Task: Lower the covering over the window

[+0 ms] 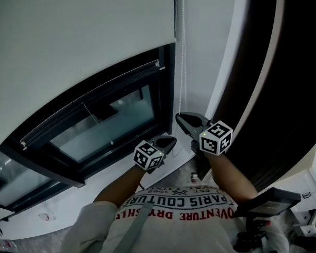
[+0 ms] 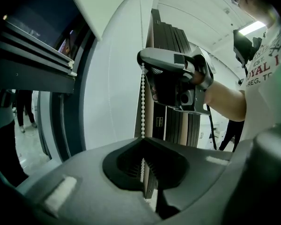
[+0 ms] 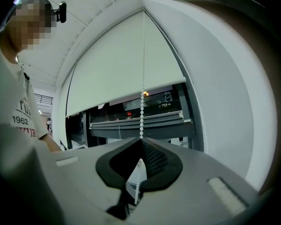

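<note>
The roller blind (image 1: 79,20) covers the upper part of the window (image 1: 100,125). It is likely a light, limp sheet, best worked through the thin bead chain (image 1: 183,51) just right of the window, which looks slack and slippery and wants a firm pinch. Both tongs are clamped on that chain: the right tongs (image 1: 181,120) higher and level, the left tongs (image 1: 169,140) just below, tipped slightly down.

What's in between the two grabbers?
A white bead chain runs straight from the left gripper up to the right gripper; both are shut on it. The left gripper view shows this best.
</note>
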Demonstrator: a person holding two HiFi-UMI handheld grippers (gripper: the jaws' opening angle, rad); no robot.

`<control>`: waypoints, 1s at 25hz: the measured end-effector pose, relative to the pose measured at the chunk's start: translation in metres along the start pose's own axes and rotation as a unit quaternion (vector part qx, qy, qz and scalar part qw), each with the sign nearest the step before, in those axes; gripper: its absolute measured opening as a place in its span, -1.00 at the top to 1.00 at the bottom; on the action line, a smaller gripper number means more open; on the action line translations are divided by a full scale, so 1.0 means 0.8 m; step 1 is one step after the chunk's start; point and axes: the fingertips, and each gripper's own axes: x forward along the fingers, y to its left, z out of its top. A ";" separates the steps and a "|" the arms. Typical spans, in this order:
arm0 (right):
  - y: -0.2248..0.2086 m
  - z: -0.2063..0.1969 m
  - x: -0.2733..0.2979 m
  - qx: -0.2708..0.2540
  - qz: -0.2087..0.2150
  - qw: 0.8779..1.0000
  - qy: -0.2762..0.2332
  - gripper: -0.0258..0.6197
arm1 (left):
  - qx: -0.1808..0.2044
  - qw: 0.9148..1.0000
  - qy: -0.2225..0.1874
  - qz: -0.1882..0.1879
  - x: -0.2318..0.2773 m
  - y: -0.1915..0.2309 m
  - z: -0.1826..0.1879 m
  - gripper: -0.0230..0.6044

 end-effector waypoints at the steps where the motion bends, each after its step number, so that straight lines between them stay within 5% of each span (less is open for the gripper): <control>1: 0.001 -0.001 0.004 -0.001 -0.003 1.000 -0.001 0.90 | 0.000 1.000 0.000 -0.003 -0.002 0.003 -0.001 0.91; 17: 0.007 -0.128 0.011 0.037 -0.055 0.996 0.056 0.90 | -0.006 0.996 0.072 -0.047 0.004 0.004 -0.126 0.91; 25: 0.009 -0.203 0.004 0.064 -0.068 0.989 0.111 0.90 | -0.005 0.987 0.138 -0.081 0.003 -0.021 -0.199 0.90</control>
